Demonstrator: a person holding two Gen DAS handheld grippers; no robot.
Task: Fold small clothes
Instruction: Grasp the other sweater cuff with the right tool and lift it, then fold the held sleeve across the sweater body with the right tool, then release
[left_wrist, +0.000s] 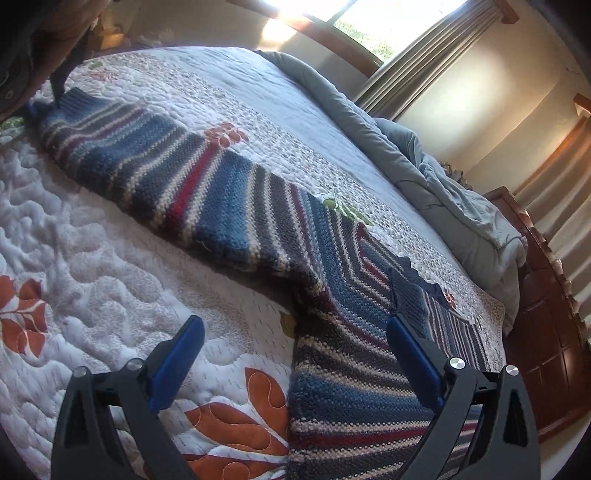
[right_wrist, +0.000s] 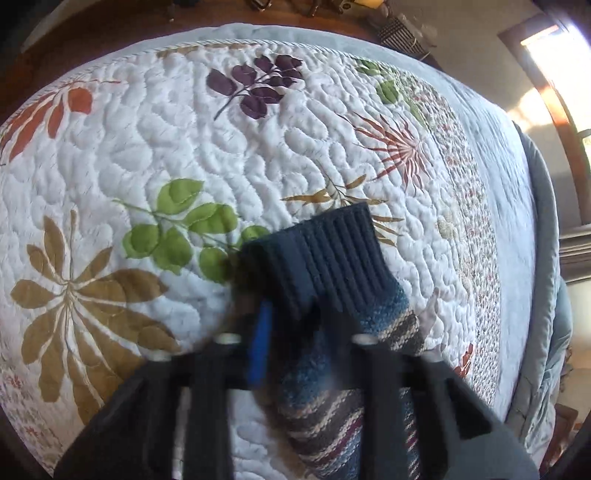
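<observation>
Bedding fills both views: a white quilt (left_wrist: 92, 236) printed with leaves, with a grey-blue comforter (left_wrist: 424, 173) bunched along its far edge. On the quilt lies the striped knitted sweater (left_wrist: 207, 192), spread flat with one sleeve stretched out long. In the left wrist view that sleeve runs as a diagonal band from the body of the garment, just ahead of the camera, up and away to the far left, so its long axis points from the left gripper toward the right one.

The sleeve ends in a dark ribbed cuff (right_wrist: 332, 254). The right gripper (right_wrist: 295, 332) is closed on the sleeve just behind this cuff, knit bunched between its fingers, one blue pad (right_wrist: 260, 343) showing beside the fabric. In the left wrist view the same grip appears small at the sleeve's far tip.

The left gripper (left_wrist: 295, 354) is spread wide and holds nothing. Its right-hand finger (left_wrist: 413, 362) overlaps the sweater's body near the dark collar, its left-hand finger (left_wrist: 177, 362) overlaps bare quilt, and the garment's side edge runs between them.

The right hand is therefore the one placed to carry the sleeve; the likely fold brings the cuff back along the sleeve's axis toward the body, where the left gripper could pin the knit.
</observation>
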